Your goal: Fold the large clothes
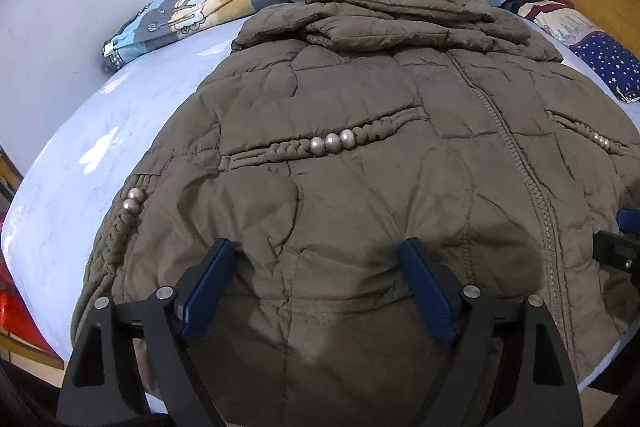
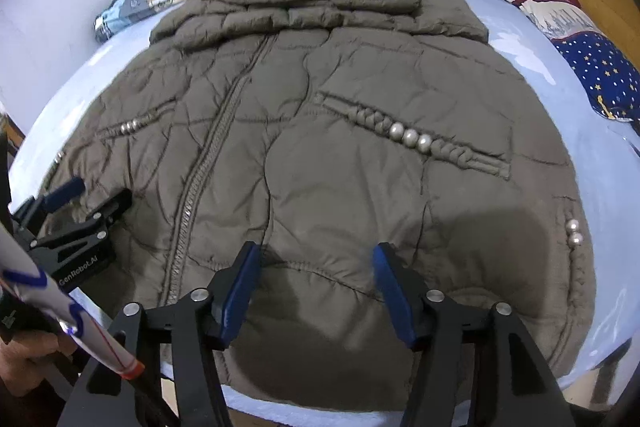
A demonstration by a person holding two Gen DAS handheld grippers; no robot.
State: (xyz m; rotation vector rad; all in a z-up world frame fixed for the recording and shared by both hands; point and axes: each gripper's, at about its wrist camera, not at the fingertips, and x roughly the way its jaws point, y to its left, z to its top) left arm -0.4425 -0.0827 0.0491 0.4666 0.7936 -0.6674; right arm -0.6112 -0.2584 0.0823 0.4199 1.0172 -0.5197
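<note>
While the brown quilted puffer jacket [image 1: 360,155] lies zipped on the pale blue bed [image 1: 120,131], hem nearest me, my left gripper [image 1: 320,287] and right gripper [image 2: 316,283] hover jaws apart either side of the jacket's zip, which runs directly away from me.

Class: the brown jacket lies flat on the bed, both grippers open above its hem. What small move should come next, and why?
Probably lower both grippers, left gripper and right gripper, onto the jacket hem and close; both are open, holding nothing.
</note>
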